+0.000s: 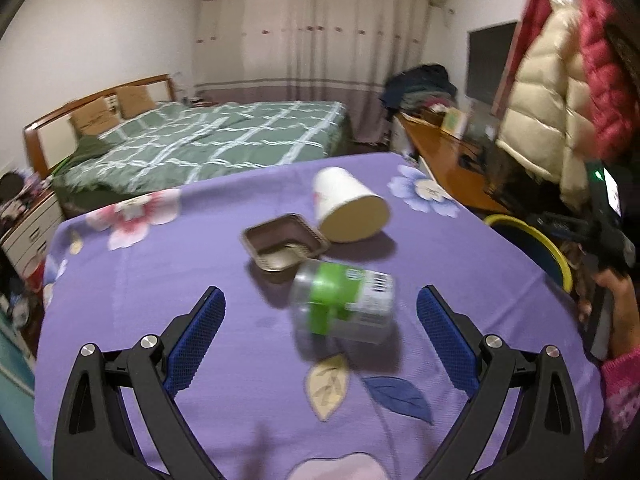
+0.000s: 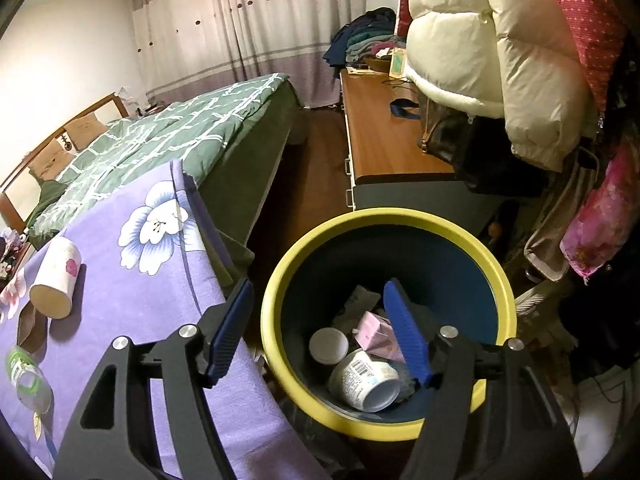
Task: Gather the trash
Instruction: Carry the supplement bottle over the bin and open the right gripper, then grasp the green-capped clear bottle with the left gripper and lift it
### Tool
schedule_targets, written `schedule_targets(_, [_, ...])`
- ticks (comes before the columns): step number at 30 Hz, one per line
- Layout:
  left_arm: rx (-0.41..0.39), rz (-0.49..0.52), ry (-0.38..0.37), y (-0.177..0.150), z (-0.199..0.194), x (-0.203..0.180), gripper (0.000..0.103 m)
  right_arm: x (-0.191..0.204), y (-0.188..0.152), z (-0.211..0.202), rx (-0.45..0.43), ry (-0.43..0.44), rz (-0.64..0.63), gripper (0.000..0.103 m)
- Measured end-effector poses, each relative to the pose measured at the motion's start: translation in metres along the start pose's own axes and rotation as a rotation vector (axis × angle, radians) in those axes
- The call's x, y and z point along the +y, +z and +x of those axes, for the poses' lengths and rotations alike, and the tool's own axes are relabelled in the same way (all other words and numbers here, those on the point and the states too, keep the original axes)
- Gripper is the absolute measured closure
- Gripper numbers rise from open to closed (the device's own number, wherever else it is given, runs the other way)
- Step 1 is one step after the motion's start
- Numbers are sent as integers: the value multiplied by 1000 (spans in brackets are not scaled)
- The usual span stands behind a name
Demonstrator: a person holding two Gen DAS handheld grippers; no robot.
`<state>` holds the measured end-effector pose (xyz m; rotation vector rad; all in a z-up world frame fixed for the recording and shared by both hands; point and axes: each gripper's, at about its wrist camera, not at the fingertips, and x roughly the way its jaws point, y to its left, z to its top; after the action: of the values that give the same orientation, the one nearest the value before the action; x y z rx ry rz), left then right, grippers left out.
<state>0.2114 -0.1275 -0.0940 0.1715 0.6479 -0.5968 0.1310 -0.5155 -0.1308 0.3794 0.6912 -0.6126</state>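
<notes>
Plastic bottle point(image 1: 344, 304) (green label, barcode, text unreadable), left tool point(image 1: 320, 308) spread wide

Left hand-held gripper point(image 1: 320, 304) spread wide, clear bottle point(image 1: 344, 302) lying between fingers

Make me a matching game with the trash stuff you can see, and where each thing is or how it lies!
Things:
1. clear bottle
2. white paper cup
3. brown tray
4. pink carton

Places or states:
A. inside the yellow-rimmed bin
B. lying on its side, open end toward the left tool's camera
C. between the open left tool fingers, on the purple cloth
D. upright, open side up, beside the cup

Pairs: 1-C, 2-B, 3-D, 4-A
</notes>
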Motion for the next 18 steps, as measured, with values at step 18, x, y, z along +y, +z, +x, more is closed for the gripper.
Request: schedule_targets(18, [141,-12,-62,14,51,-5,6,11,0,-1,-4,50,-35,38])
